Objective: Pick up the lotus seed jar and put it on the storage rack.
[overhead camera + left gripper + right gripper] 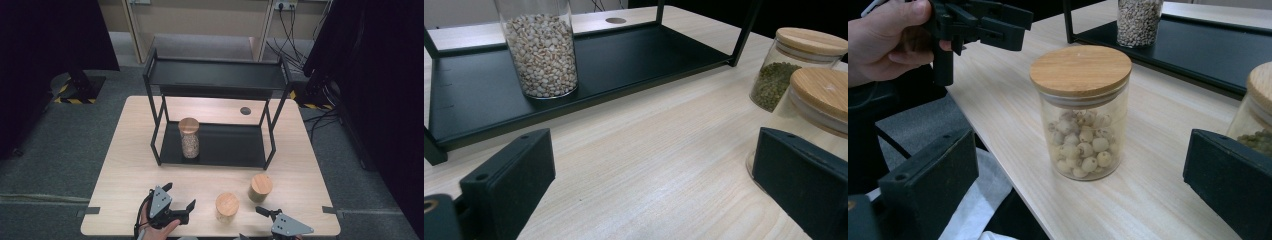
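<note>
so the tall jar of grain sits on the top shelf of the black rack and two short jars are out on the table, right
Not quite. The tall jar of grain stands on the bottom shelf of the black rack, not the top one, as the high view shows. The two short jars are out on the table.

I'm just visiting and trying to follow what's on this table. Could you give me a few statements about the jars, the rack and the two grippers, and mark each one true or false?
1. The tall jar of pale grains stands on the lower shelf of the black rack. True.
2. The jar of pale round seeds has no lid. False: a wooden lid covers it.
3. The left gripper is clamped on a jar. False: its jaws are open with nothing between them.
4. The jar of green beans stands on the table, outside the rack. True.
5. The right gripper is open, holding nothing. True.
</note>
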Available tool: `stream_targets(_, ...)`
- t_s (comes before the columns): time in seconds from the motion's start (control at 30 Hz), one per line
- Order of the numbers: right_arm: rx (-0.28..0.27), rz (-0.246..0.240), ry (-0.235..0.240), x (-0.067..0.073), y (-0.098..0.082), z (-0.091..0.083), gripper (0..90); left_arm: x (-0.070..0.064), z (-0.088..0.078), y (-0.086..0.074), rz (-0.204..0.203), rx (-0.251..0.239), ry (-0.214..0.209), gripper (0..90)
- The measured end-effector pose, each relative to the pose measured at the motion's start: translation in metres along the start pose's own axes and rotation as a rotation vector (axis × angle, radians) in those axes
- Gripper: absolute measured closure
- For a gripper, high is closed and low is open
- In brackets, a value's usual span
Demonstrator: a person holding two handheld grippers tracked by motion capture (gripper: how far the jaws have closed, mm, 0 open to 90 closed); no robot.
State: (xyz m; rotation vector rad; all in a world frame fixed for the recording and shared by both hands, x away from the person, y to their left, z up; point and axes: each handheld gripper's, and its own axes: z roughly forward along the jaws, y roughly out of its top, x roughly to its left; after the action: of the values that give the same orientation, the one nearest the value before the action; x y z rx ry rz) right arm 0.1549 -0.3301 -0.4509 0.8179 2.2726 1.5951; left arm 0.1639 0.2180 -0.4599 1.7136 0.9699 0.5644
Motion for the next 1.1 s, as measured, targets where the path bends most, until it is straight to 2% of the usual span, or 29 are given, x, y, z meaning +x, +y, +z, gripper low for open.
stream_targets(0.4, 0.012, 0.007, -0.015, -0.001, 0.002, 0.003, 1.6, 0.002, 0.002, -0.003, -0.005, 0.013, 0.010, 2.9)
stream_targets(0.6, 0.010, -0.007, -0.008, -0.001, 0.005, 0.007, 1.6, 0.001, 0.003, -0.003, 0.003, 0.016, 0.011, 3.0)
stream_targets(0.7, 0.012, -0.012, -0.009, 0.000, 0.008, 0.012, 1.6, 0.001, 0.003, -0.003, 0.017, 0.018, 0.014, 3.2)
stream_targets(1.1, 0.047, -0.040, -0.003, 0.004, 0.016, 0.031, 2.0, 0.001, 0.001, -0.003, 0.014, 0.005, 0.011, 3.2)
